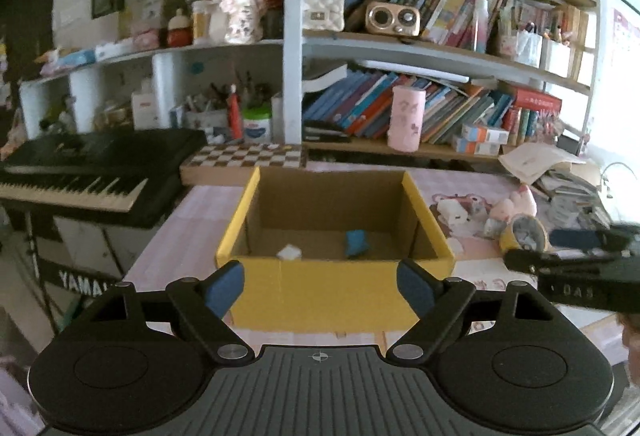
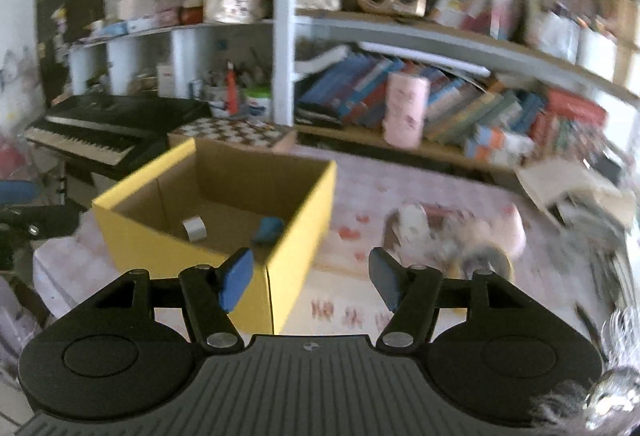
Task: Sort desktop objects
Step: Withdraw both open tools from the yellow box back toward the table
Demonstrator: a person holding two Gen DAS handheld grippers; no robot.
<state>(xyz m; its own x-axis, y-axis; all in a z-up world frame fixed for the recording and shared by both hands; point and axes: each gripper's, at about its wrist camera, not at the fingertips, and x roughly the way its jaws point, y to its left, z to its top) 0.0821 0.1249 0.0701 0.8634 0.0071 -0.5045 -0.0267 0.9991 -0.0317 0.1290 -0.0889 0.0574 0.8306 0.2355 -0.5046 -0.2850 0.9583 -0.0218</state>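
Two small things lie on the floor of the yellow cardboard box (image 1: 336,288) in the left wrist view: a white piece (image 1: 289,253) near the front wall and a blue piece (image 1: 357,242) just right of it, apart from each other. The left gripper (image 1: 320,286) hangs before the box's near wall, its blue pads spread wide with nothing between them. Right of the box, on the pink table cover (image 1: 192,232), sits a cluster of small items and a roll of tape (image 1: 524,234); the right gripper (image 1: 576,256) shows there from the side.

In the right wrist view, which is blurred, the right gripper (image 2: 312,282) stands at the box's (image 2: 160,244) near right corner, jaws apart and empty. The white piece (image 2: 195,229) and blue piece (image 2: 269,229) rest inside. The cluster (image 2: 452,236) lies to the right on the cover.
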